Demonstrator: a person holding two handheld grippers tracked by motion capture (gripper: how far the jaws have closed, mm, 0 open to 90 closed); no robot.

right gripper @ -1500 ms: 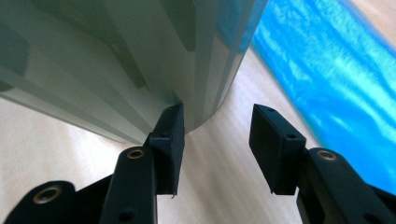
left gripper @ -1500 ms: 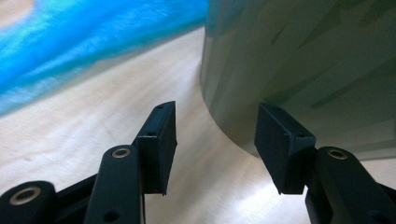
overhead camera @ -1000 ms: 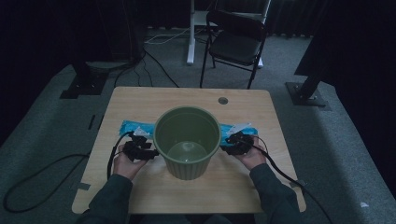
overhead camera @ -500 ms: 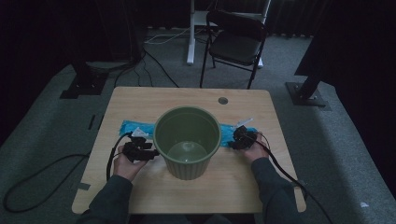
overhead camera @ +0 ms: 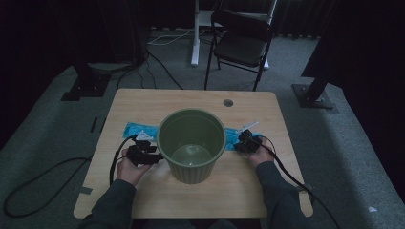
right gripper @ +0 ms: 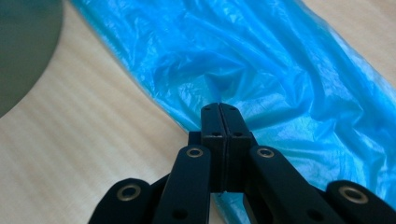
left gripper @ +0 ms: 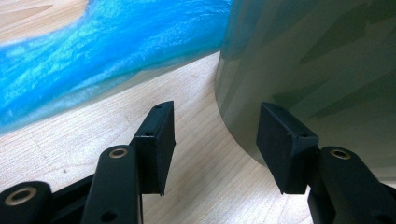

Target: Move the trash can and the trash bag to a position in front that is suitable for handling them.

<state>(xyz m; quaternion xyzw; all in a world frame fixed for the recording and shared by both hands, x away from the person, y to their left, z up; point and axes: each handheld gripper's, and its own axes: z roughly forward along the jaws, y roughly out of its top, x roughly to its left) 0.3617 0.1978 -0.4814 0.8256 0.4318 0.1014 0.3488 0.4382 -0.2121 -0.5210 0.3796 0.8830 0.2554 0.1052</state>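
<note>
A green plastic bin (overhead camera: 191, 113) stands upright in the middle of the wooden table (overhead camera: 143, 102). A blue plastic bag (overhead camera: 136, 129) lies flat behind and beside it. My left gripper (overhead camera: 152, 155) is open at the bin's left; in the left gripper view its jaws straddle the curve of the bin wall (left gripper: 317, 60) without touching it, with the bag (left gripper: 93, 51) beyond. My right gripper (overhead camera: 241, 143) rests on the bag to the right of the bin. Its jaws have just been closing and now stand together, pinching the edge of the bag film (right gripper: 261, 60).
A round cable hole (overhead camera: 228, 102) sits near the table's far edge. A black folding chair (overhead camera: 243, 43) and a white stand leg (overhead camera: 195, 33) are behind the table. Cables trail from both grippers over the table's near corners.
My right gripper has sunk onto the blue bag and its jaws have come together. The left gripper and the bin have not moved.
</note>
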